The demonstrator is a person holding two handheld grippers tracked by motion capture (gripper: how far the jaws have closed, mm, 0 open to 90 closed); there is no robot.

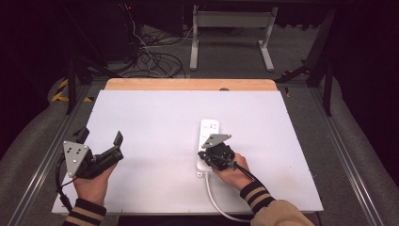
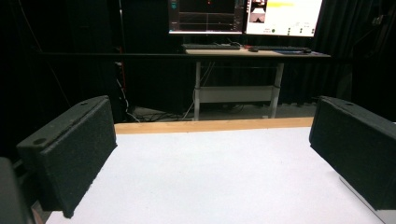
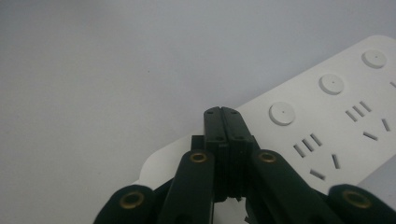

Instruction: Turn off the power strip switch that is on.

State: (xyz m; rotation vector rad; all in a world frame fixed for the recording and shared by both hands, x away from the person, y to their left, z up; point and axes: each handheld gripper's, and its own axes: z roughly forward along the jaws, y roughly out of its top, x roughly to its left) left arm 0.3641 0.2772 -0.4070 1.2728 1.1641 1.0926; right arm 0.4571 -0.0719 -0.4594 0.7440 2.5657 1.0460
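While pressed shut over a white power strip [image 1: 208, 136], right gripper [image 3: 223, 114]; left gripper [image 1: 101, 136] wide open above white table [image 1: 155, 122], dark room behind.

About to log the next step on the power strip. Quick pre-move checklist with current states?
1. Power strip flat on the white table: ok.
2. Right gripper over the strip's cable end, jaws shut: ok.
3. Jaw tips touching a button: cannot tell.
4. Left gripper off to the side, jaws wide open, holding nothing: ok.
5. Cable trailing off the near edge, free of the jaws: ok.
6. Strip powered: cannot tell.
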